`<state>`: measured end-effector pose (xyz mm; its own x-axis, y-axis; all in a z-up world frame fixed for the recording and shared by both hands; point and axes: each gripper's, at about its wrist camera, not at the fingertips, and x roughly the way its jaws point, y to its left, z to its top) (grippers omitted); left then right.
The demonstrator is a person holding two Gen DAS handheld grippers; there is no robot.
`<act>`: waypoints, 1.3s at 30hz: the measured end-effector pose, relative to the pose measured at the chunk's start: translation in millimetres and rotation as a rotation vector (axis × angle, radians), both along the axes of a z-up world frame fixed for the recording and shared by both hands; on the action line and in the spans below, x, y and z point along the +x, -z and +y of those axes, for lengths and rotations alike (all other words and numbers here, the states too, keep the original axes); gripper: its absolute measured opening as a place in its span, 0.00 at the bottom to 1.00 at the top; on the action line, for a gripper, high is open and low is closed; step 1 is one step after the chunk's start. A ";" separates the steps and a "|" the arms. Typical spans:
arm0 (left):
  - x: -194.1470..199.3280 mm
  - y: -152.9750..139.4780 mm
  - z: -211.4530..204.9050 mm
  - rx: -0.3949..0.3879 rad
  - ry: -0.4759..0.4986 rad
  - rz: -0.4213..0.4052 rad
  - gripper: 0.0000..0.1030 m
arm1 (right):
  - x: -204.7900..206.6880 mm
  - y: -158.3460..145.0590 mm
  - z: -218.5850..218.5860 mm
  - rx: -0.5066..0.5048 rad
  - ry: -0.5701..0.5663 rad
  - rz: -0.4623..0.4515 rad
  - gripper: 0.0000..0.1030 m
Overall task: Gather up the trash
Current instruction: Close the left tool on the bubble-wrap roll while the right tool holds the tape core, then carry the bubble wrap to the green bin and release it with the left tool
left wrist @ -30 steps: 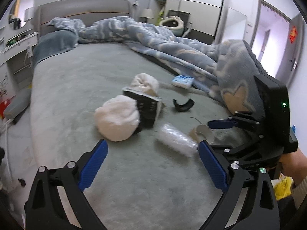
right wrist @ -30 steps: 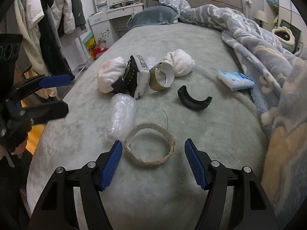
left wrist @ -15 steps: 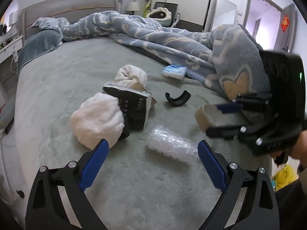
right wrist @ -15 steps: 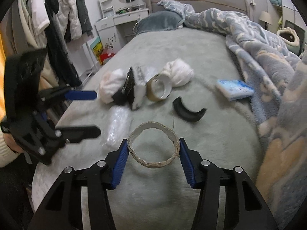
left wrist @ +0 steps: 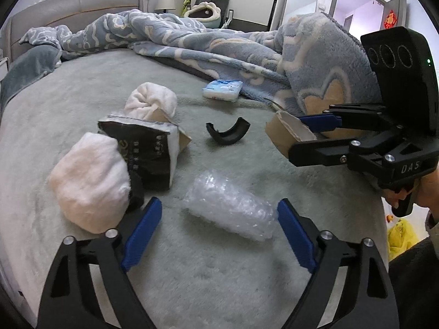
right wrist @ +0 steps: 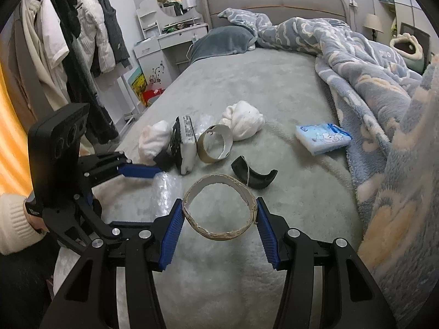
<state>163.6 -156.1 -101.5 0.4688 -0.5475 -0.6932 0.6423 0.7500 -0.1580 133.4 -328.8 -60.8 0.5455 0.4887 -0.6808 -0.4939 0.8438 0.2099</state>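
Observation:
A roll of clear bubble wrap (left wrist: 230,208) lies on the grey bed cover (left wrist: 205,274). My left gripper (left wrist: 219,230) straddles it; its jaws are closing and the blue pads (left wrist: 142,233) still stand clear of the wrap on both sides. My right gripper (right wrist: 219,205) is shut on a flattened cardboard tape ring (right wrist: 219,236) and holds it above the bed. In the left wrist view the ring (left wrist: 290,134) shows at the right, pinched in those fingers. Other trash lies behind: two white wads (left wrist: 90,189) (left wrist: 151,104), a black-and-white packet (left wrist: 145,148), a black curved piece (left wrist: 227,134).
A second tape ring (right wrist: 215,148) leans by the packet. A blue tissue pack (left wrist: 222,90) lies beside the rumpled blue blanket (left wrist: 247,49) along the bed's right side. Coats hang left of the bed (right wrist: 82,41). A yellow bag (left wrist: 400,235) shows below the bed edge.
My right gripper closed on the cardboard ring and lifted it off the bed. My left gripper came down over the bubble wrap and its jaws narrowed.

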 end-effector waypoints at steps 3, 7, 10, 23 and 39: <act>2.7 4.0 -5.6 -0.014 0.024 0.032 0.74 | 0.8 1.1 2.2 -0.012 0.003 0.008 0.51; -1.2 5.2 -12.0 -0.018 0.049 0.043 0.59 | 1.7 -0.5 -0.2 -0.001 0.024 0.012 0.51; -2.4 6.6 -13.4 -0.026 0.047 0.064 0.50 | 4.0 -2.5 0.1 0.007 0.036 0.017 0.51; -14.8 -8.5 14.9 -0.043 -0.061 0.047 0.48 | -5.9 -13.3 10.4 0.025 0.085 0.006 0.51; -70.4 -31.4 76.7 -0.003 -0.155 0.000 0.47 | -52.5 -20.9 70.1 0.030 0.100 -0.018 0.51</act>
